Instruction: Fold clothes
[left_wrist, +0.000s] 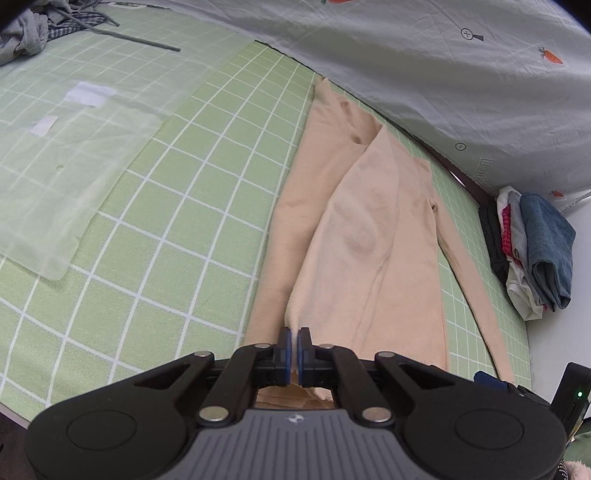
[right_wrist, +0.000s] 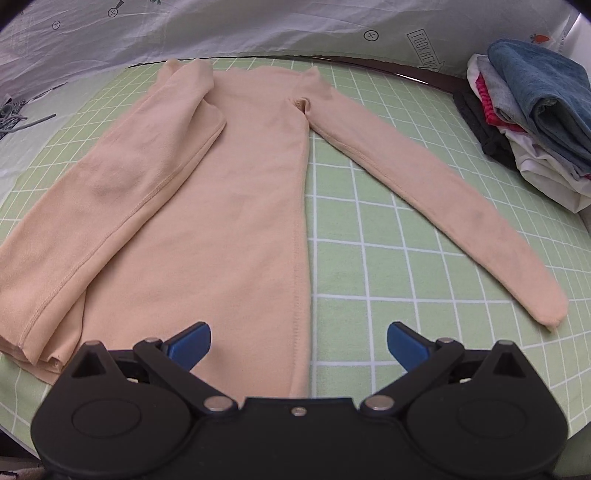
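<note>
A beige top (right_wrist: 236, 206) lies flat on the green checked bench (right_wrist: 369, 258), one side folded over its middle. The left tool (left_wrist: 294, 345) is clamped on the folded hem. The right tool (right_wrist: 298, 341) hovers wide open and empty above the lower edge.

I am looking at a green mat with a white grid (right_wrist: 388, 236) covering the surface. A peach long-sleeved top (right_wrist: 236, 206) is lying flat on it, one sleeve folded over the body. A stack of folded clothes (right_wrist: 532, 118) is sitting at its edge, with a translucent plastic sheet (left_wrist: 62, 166) and crumpled grey garments (left_wrist: 33, 29) lying further off.
</note>
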